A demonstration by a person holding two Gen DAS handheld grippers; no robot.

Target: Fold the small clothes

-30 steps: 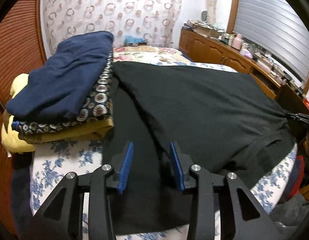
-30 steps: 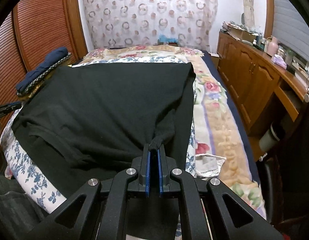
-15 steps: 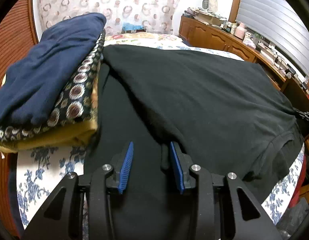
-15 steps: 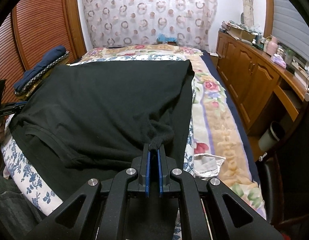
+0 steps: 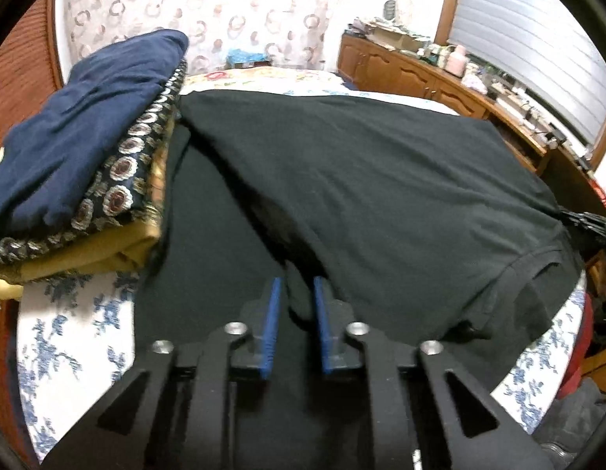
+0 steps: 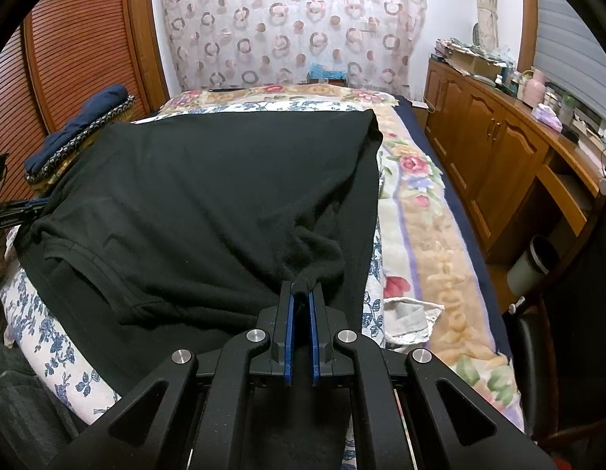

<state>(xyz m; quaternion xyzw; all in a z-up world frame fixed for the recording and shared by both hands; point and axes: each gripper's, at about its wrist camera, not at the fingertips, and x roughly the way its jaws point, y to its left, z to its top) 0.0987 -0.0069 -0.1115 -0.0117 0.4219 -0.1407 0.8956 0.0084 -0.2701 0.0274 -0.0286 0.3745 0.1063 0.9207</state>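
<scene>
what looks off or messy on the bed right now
Little. The black shirt lies mostly flat; only its corner bunches where the right gripper pinches it. The folded stack sits neat beside it.

No readable text, labels or numbers anywhere; items on the wooden sideboard [image 6: 495, 145] are too small and blurred to read.

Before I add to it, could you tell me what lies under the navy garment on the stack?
Under the navy garment lies a dark cloth with a ring pattern, then a mustard-yellow piece. Anything lower is covered.
</scene>
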